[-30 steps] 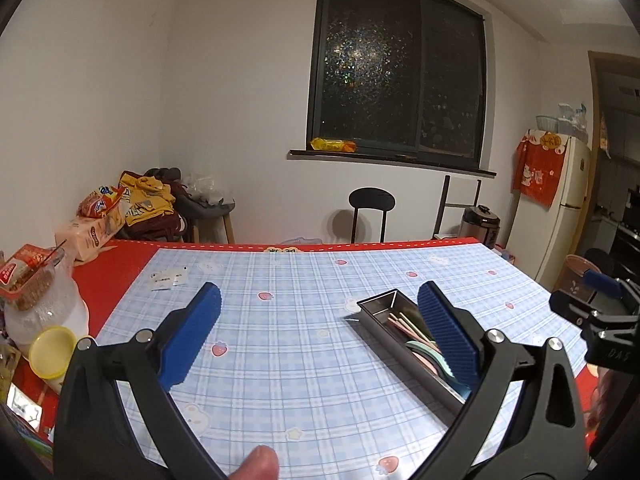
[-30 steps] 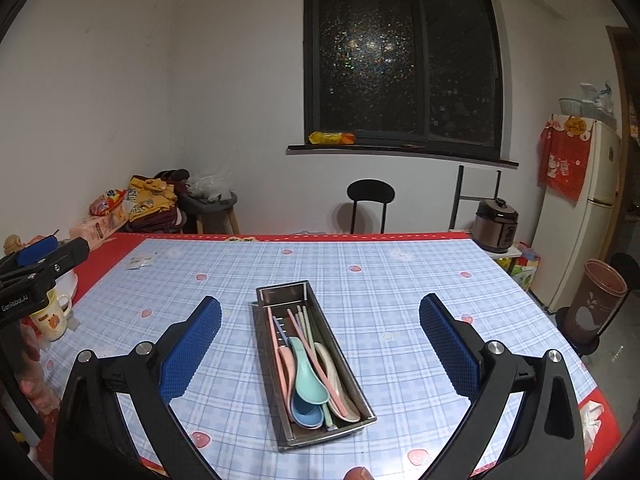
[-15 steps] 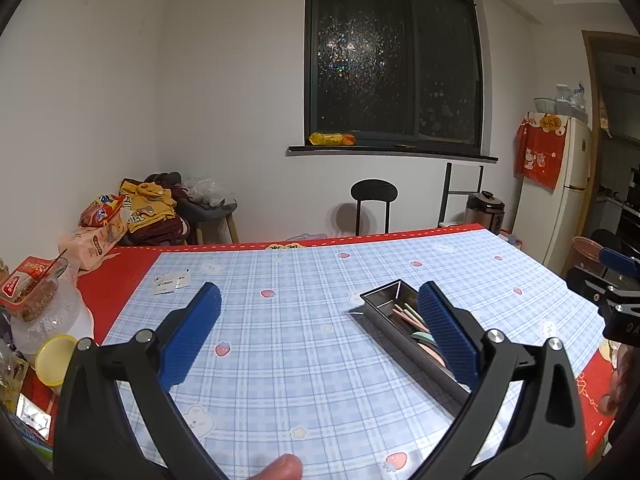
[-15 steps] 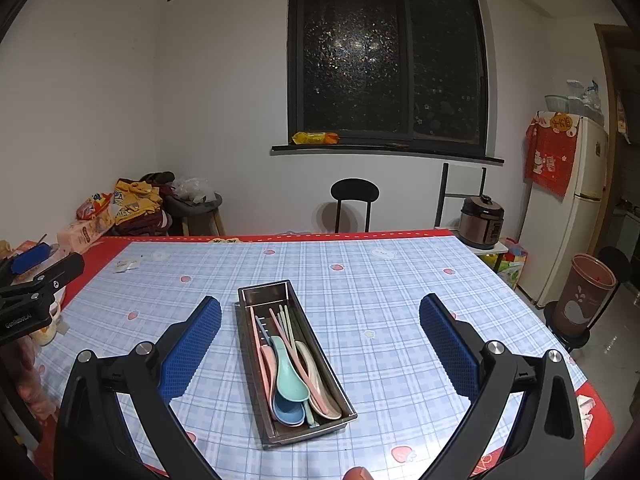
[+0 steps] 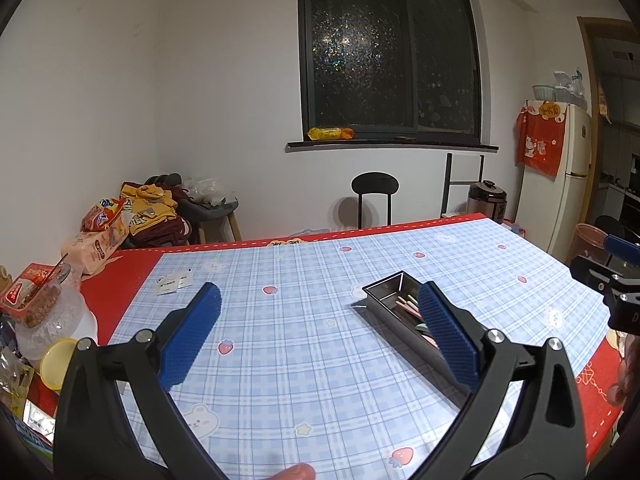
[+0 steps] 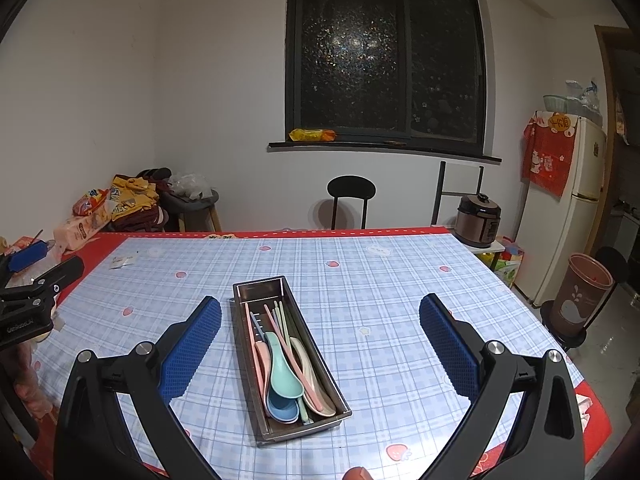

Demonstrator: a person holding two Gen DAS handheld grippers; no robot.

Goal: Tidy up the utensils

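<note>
Lower centre of right-wrist frame: metal tray point(image 6: 290, 364), spoons point(image 6: 282, 384) and chopsticks point(image 6: 280, 320) inside. Right gripper point(image 6: 320, 344) and left gripper point(image 5: 320, 340), jaws apart, empty, have risen; sorting seemingly complete.

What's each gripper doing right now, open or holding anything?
Left gripper: jaws open, holding nothing.
Right gripper: jaws open, holding nothing.

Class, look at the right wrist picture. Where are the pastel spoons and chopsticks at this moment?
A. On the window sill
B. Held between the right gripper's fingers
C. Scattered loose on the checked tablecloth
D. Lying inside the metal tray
D: the spoons and chopsticks lie together inside the metal tray, while the right gripper stands open and empty.
</note>
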